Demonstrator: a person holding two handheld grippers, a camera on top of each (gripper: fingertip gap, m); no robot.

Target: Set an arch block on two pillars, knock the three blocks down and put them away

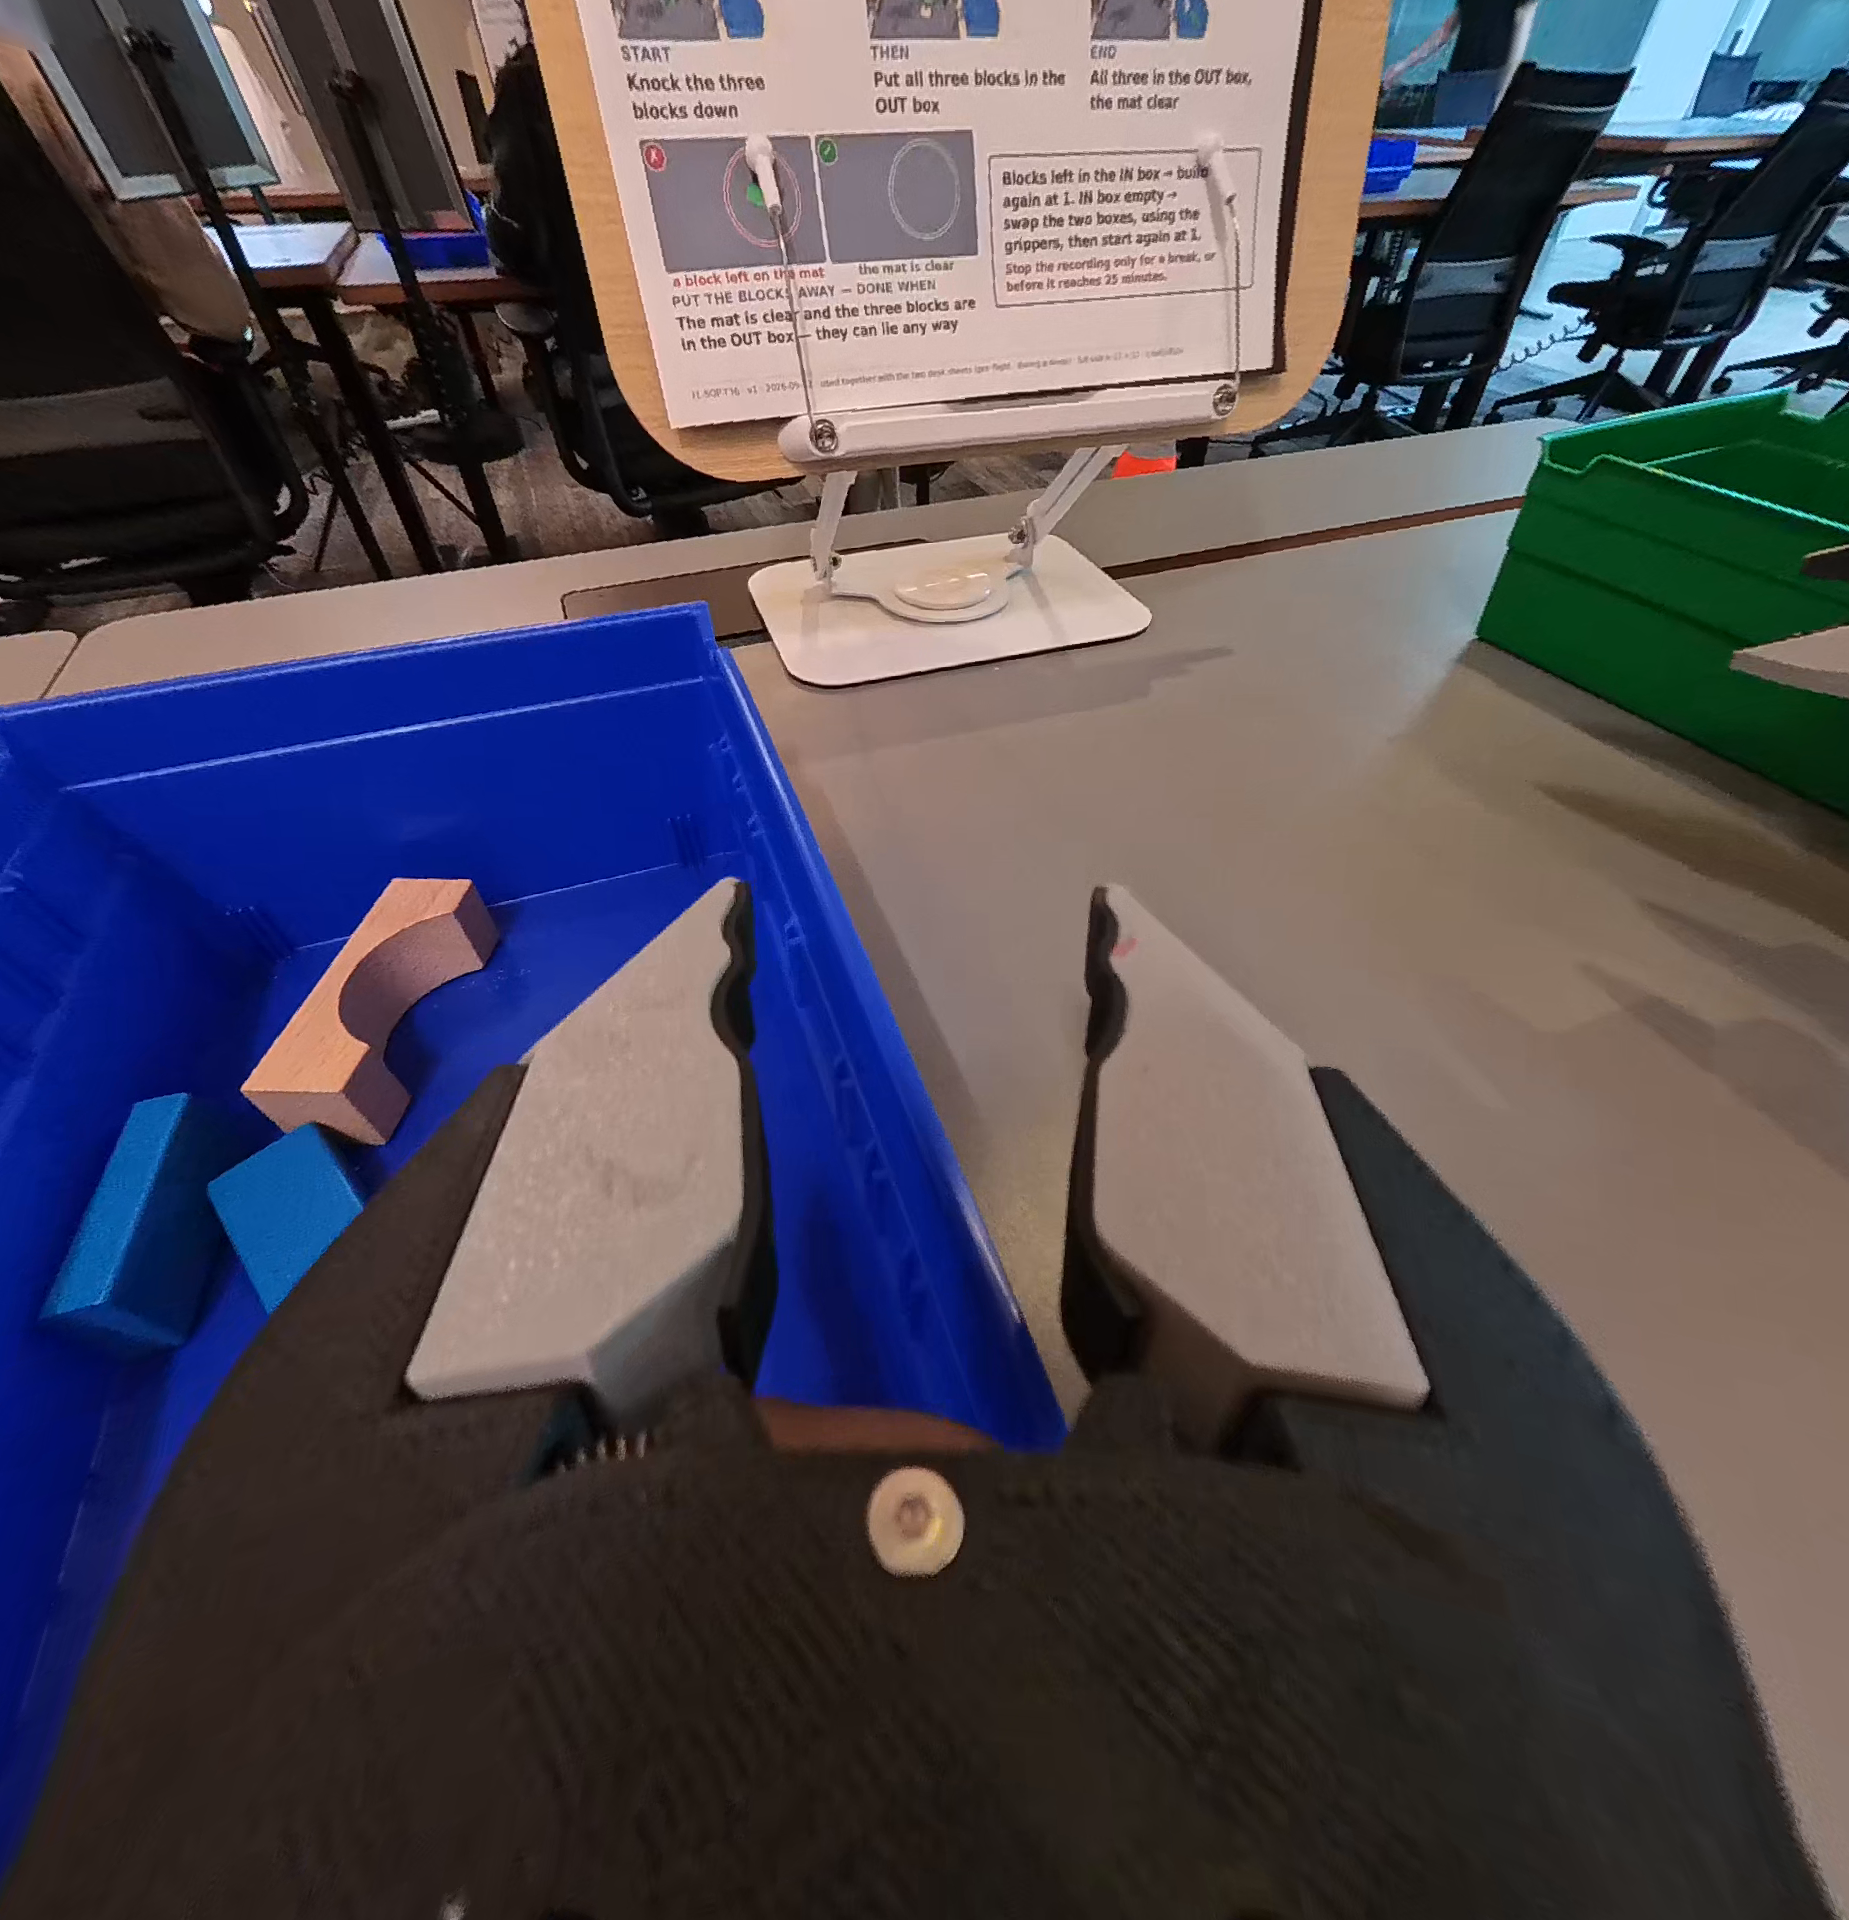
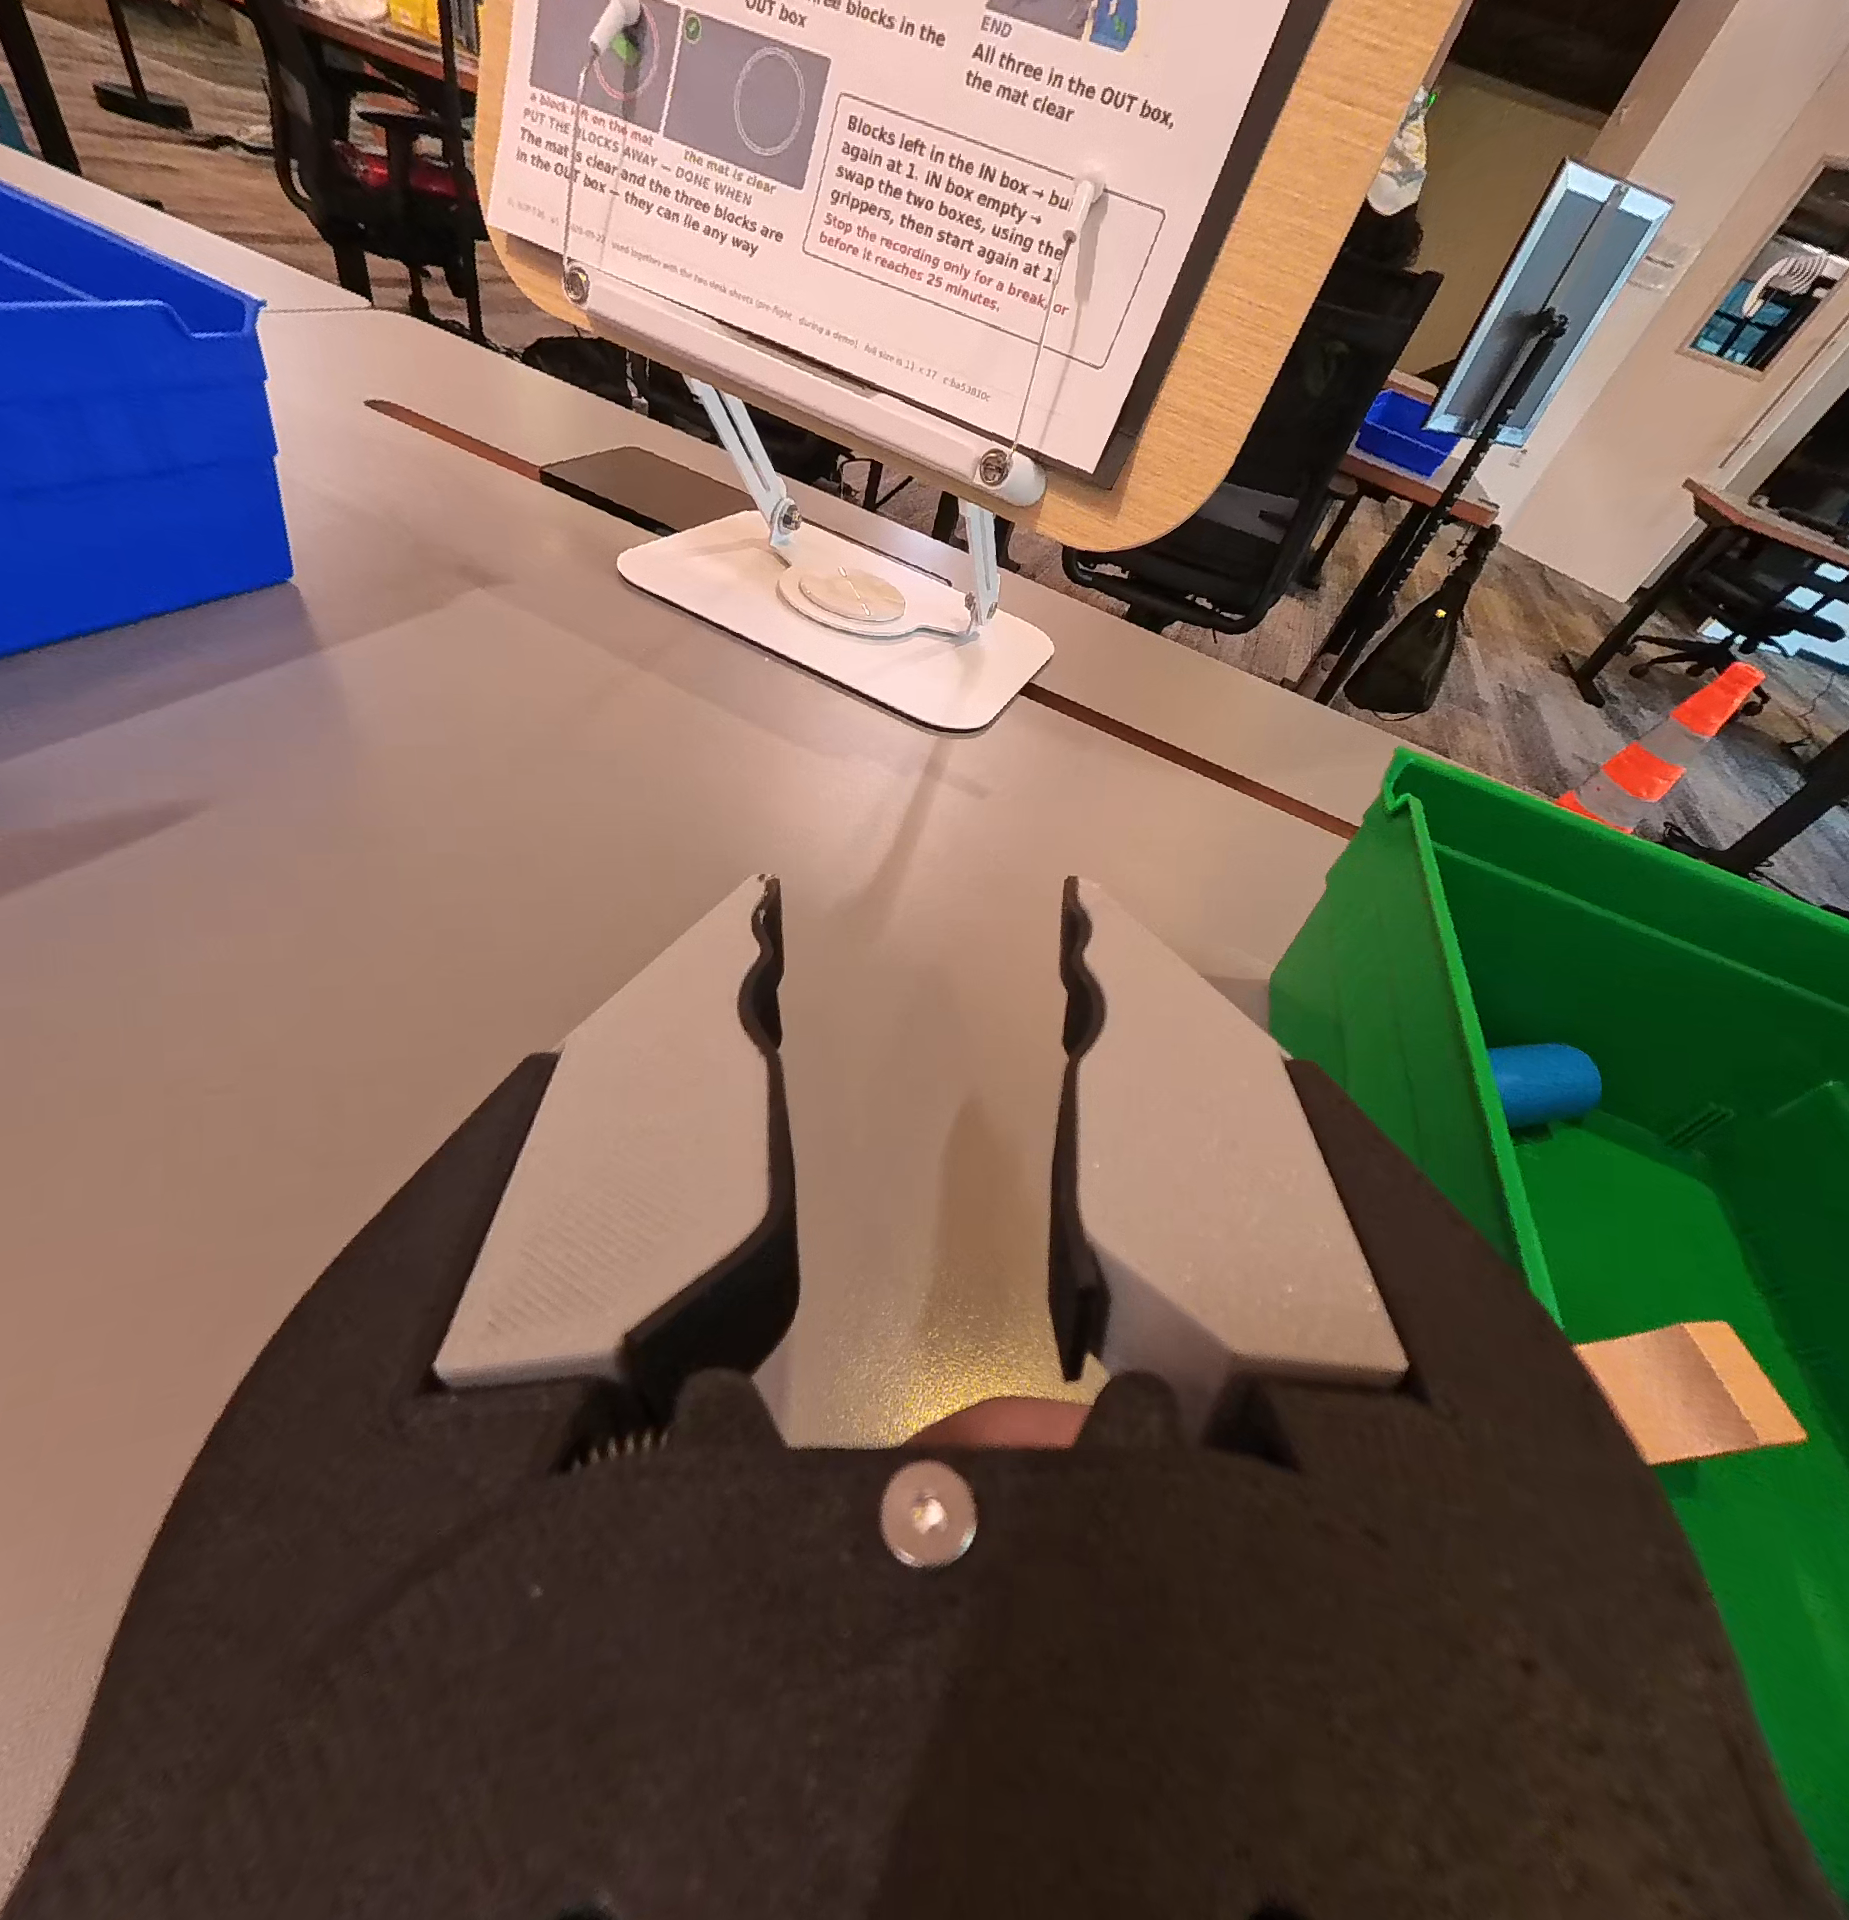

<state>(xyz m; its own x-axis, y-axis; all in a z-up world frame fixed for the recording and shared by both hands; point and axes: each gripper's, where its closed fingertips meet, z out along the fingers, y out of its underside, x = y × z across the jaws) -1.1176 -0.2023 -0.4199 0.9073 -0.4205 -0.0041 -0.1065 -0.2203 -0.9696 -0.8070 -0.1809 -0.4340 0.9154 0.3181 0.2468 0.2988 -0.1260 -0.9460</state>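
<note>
In the left wrist view a wooden arch block point(image 1: 374, 1013) lies on its side in the blue box point(image 1: 380, 748), with two blue blocks point(image 1: 130, 1226) point(image 1: 286, 1210) beside it. My left gripper point(image 1: 915, 904) is open and empty, straddling the box's right wall point(image 1: 868, 1091). In the right wrist view my right gripper point(image 2: 920, 894) is open and empty above the bare grey table point(image 2: 380, 935). The green box point(image 2: 1668, 1143) at its right holds a blue cylinder point(image 2: 1543, 1081) and a wooden block point(image 2: 1689, 1392). The right gripper's fingertips point(image 1: 1824, 655) show at the left view's right edge.
A white stand point(image 1: 951, 613) holding a wooden board with an instruction sheet point(image 1: 941, 208) stands at the table's far edge; it also shows in the right wrist view point(image 2: 847, 613). The blue box shows far left there point(image 2: 109, 447). Chairs and desks lie beyond the table.
</note>
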